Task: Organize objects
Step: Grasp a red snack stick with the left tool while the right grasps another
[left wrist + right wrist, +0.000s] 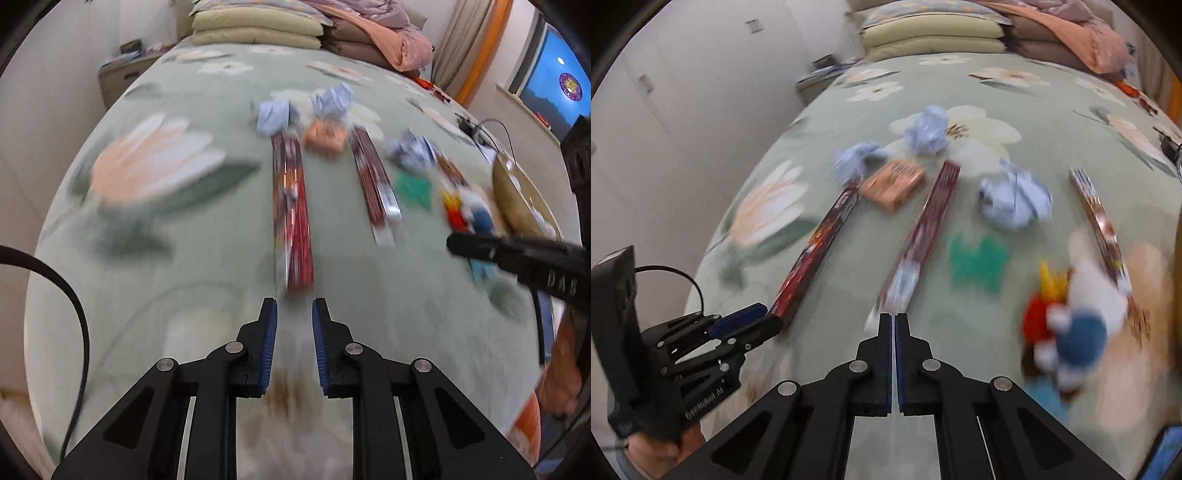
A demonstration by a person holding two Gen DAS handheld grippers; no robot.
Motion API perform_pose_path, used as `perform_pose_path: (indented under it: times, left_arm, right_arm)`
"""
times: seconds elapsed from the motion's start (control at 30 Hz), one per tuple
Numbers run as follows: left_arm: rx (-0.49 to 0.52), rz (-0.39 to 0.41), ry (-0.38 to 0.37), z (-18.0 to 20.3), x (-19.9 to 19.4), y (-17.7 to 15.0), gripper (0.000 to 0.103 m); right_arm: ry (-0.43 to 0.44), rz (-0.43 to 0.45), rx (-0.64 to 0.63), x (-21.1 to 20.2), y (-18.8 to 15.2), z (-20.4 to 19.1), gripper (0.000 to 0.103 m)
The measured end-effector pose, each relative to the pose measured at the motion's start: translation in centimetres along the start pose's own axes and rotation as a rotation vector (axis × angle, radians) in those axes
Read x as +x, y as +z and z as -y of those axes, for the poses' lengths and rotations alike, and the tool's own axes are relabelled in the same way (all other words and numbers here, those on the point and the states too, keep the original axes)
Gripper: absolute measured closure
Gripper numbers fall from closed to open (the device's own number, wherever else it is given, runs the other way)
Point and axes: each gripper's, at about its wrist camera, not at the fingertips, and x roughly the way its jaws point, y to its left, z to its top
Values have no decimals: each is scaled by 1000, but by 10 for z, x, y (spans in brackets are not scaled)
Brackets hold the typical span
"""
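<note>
Three long red packets lie side by side on the green flowered bedspread (207,266): a left one (293,221), a middle one (373,177) and a right one (1097,221). My left gripper (294,301) sits just short of the left packet's near end, jaws drawn close with a narrow gap and nothing visibly between the pads. My right gripper (894,315) is shut at the near end of the middle packet (923,229), and I see nothing held. Crumpled blue paper balls (1015,201), an orange pack (894,181), a green piece (979,262) and a blue-and-white plush toy (1078,325) lie among them.
A tan bowl (517,192) stands at the bed's right side beyond the toy. Folded pillows and quilts (258,26) are stacked at the head of the bed. A bedside cabinet (118,77) is at the far left. A black cable (74,306) loops by my left gripper.
</note>
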Motion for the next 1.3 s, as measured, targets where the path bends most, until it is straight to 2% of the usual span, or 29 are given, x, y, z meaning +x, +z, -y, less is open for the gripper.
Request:
perform_pose_path:
  times: [0.1, 0.2, 0.23, 0.27, 0.33, 0.4, 0.47, 0.57, 0.63, 0.73, 0.83, 0.87, 0.9, 1.0, 1.1, 1.2, 1.3]
  left_arm:
    - [-28, -5, -8, 1, -20, -33, 87]
    - [-72, 13, -44, -4, -33, -41, 85]
    - [-87, 15, -65, -6, -36, -36, 83]
    - [-92, 20, -84, -7, -37, -29, 71]
    - [-82, 58, -98, -9, -40, -12, 69]
    - [-40, 101, -62, -5, -35, 9, 68]
    - [2, 108, -15, -1, -20, 31, 66]
    - [54, 50, 12, 1, 15, 53, 66]
    - [64, 21, 25, 1, 39, 62, 66]
    - [90, 23, 106, 4, 63, 73, 66]
    - [109, 50, 129, 8, 70, 79, 67]
    - [109, 50, 127, 7, 69, 79, 80]
    - [110, 51, 127, 7, 68, 78, 87]
    - [93, 56, 139, 3, 57, 70, 89]
    - [50, 59, 109, -3, 34, 52, 89]
    - [8, 46, 82, -3, 10, 21, 89]
    - [-30, 17, 42, 3, -9, -19, 89]
  right_arm:
    - [10, -21, -11, -14, -28, -8, 100]
    - [28, -59, 62, -14, -33, 0, 94]
    - [41, -60, 89, -12, -29, 2, 94]
    - [46, -53, 107, -11, -24, 2, 92]
    - [24, -46, 108, -5, -9, -3, 86]
    - [-1, -40, 93, 3, 4, -9, 66]
    - [4, -24, 90, 11, 17, -12, 57]
    - [6, -22, 123, 28, 33, -9, 57]
    - [-30, -24, 143, 42, 40, -5, 57]
    - [-76, -7, 182, 62, 48, 4, 57]
    - [-92, 5, 203, 79, 54, 9, 58]
    - [-114, 15, 189, 80, 54, 7, 67]
    - [-160, 21, 154, 81, 55, 2, 82]
    - [-167, 25, 97, 79, 51, -4, 84]
    - [-136, 18, 93, 63, 34, -2, 87]
    - [-88, 30, 118, 29, 3, -1, 87]
    - [-54, 45, 95, -9, -43, -10, 87]
